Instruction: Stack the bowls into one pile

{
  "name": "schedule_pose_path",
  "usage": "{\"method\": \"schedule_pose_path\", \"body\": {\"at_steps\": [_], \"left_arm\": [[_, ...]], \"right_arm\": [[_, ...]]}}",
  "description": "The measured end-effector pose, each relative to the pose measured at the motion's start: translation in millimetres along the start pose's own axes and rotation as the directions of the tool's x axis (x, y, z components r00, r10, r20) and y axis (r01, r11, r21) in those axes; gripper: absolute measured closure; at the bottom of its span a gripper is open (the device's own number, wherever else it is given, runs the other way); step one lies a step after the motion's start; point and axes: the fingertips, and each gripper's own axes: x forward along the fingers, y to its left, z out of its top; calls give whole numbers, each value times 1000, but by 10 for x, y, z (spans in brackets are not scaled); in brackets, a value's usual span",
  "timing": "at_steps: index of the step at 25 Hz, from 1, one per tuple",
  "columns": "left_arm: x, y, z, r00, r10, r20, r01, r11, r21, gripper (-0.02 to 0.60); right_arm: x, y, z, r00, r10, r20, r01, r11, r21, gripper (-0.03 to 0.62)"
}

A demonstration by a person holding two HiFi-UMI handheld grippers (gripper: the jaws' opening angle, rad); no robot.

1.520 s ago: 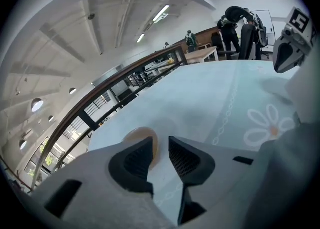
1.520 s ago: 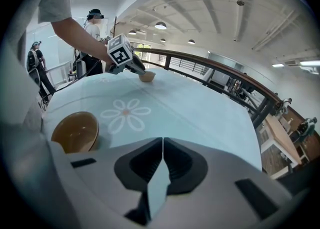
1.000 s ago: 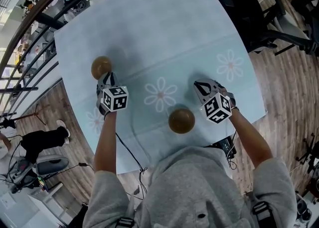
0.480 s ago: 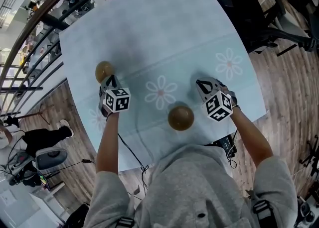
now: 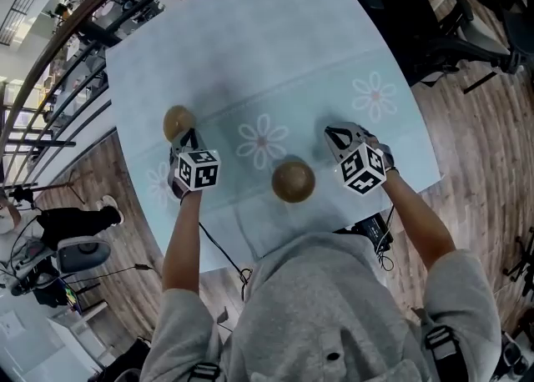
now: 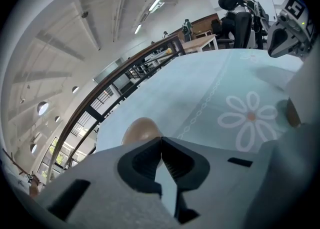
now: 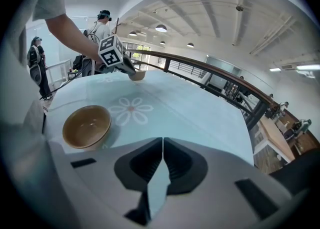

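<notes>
Two brown bowls stand apart on the light blue flowered tablecloth (image 5: 275,47). The far-left bowl (image 5: 177,122) sits just beyond my left gripper (image 5: 185,136), whose jaws are shut and hold nothing; in the left gripper view that bowl (image 6: 142,129) shows right behind the shut tips (image 6: 161,141). The near bowl (image 5: 293,181) stands upright and empty between my two arms. My right gripper (image 5: 335,135) hovers to its right, jaws shut and holding nothing. In the right gripper view that bowl (image 7: 86,126) lies left of the shut tips (image 7: 163,143).
Office chairs (image 5: 434,13) stand on the wooden floor at the table's right. A dark railing (image 5: 58,63) runs along the left. The table's near edge lies just below the near bowl. People stand beyond the table (image 7: 37,63).
The view has shifted a little. Both bowls stay where they were, and both grippers have hardly moved and remain shut.
</notes>
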Motion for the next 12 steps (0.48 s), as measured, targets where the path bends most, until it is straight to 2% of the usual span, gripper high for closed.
{"method": "schedule_pose_path", "body": {"at_steps": [12], "left_arm": [[-624, -395, -128, 998, -20, 51, 19, 1000, 12, 558]], "right_arm": [[-296, 97, -10, 999, -46, 26, 47, 997, -62, 565]]}}
